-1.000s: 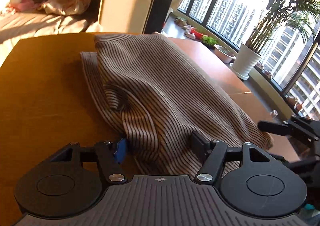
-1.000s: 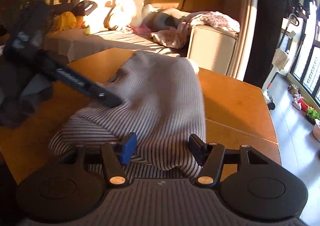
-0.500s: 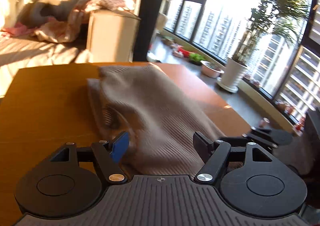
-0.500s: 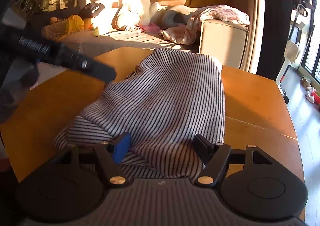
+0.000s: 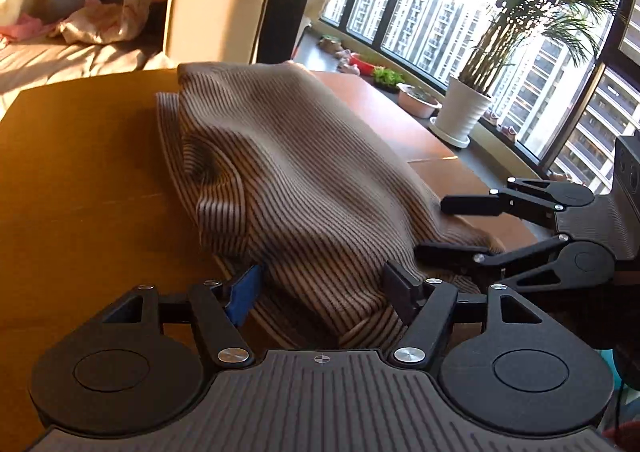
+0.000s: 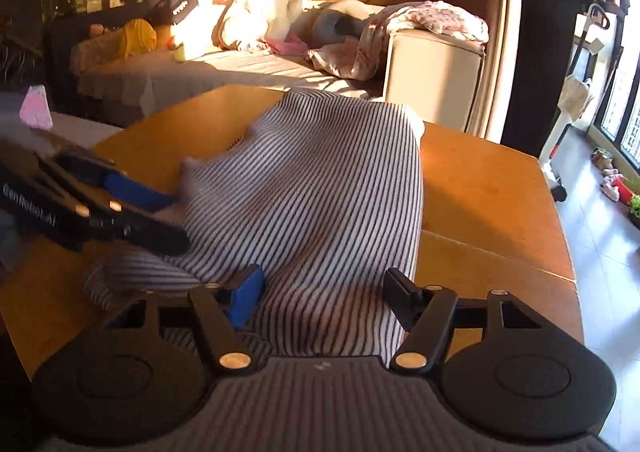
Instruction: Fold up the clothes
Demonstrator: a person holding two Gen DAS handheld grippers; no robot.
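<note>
A brown-and-cream striped garment (image 5: 288,180) lies bunched and partly folded on the wooden table (image 5: 80,172). My left gripper (image 5: 324,288) is open at the garment's near edge, with cloth lying between its blue pad and black finger. To the right, my right gripper (image 5: 452,230) is open too, one finger above and one below the garment's near right corner. In the right wrist view the striped garment (image 6: 320,192) runs away across the table (image 6: 480,192). There my right gripper (image 6: 324,292) straddles its near hem, and my left gripper (image 6: 168,218) touches its left side.
A sofa (image 6: 432,76) with blankets and plush toys (image 6: 260,8) stands beyond the table's far edge. A potted palm (image 5: 464,112) and small planters line the windows on the right. The table's right edge drops to the floor (image 6: 592,236).
My left gripper lifted off the garment's top, then came down at its left side. The right gripper has moved in closer to the near right corner. The cloth has shifted and is bunched higher.
</note>
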